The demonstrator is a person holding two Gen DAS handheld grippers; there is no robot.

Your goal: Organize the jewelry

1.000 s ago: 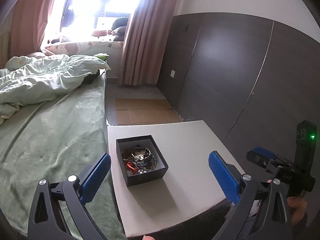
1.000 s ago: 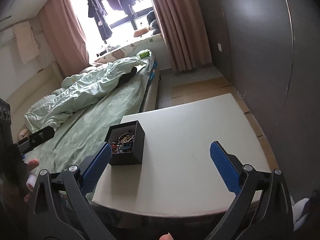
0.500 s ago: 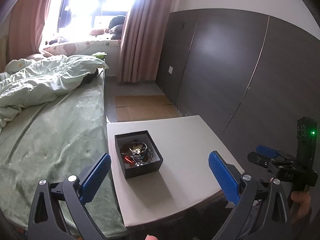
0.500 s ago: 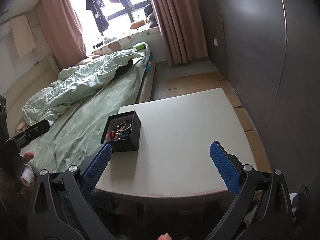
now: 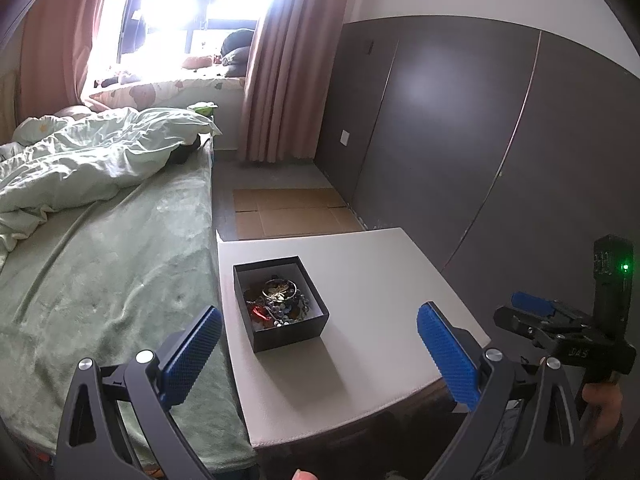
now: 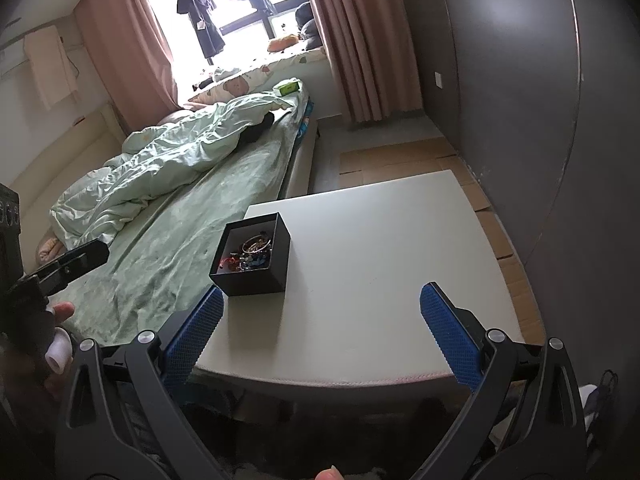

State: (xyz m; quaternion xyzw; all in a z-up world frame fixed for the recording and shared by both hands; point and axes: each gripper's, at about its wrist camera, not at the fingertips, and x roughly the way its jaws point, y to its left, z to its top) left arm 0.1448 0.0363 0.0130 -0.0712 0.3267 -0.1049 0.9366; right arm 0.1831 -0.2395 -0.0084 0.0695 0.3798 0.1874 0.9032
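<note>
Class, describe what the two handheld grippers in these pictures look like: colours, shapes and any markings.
Both are alike. The left gripper has black angular arms with triangular cut-outs and silver round bolts, ending in blue, dimpled, rectangular pads. The right gripper matches it. Seen from the left wrist view, its black body carries a lit green light and a small, unclear printed marking.

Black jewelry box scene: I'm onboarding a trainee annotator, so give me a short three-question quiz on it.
1. True or false: the black box has its lid on.
2. Which is nearer the box's side of the white table: A) the bed, B) the dark wall panels?
3. Fill in: both the left gripper and right gripper are ____.

Key: 1 false; 2 A; 3 open.
</note>
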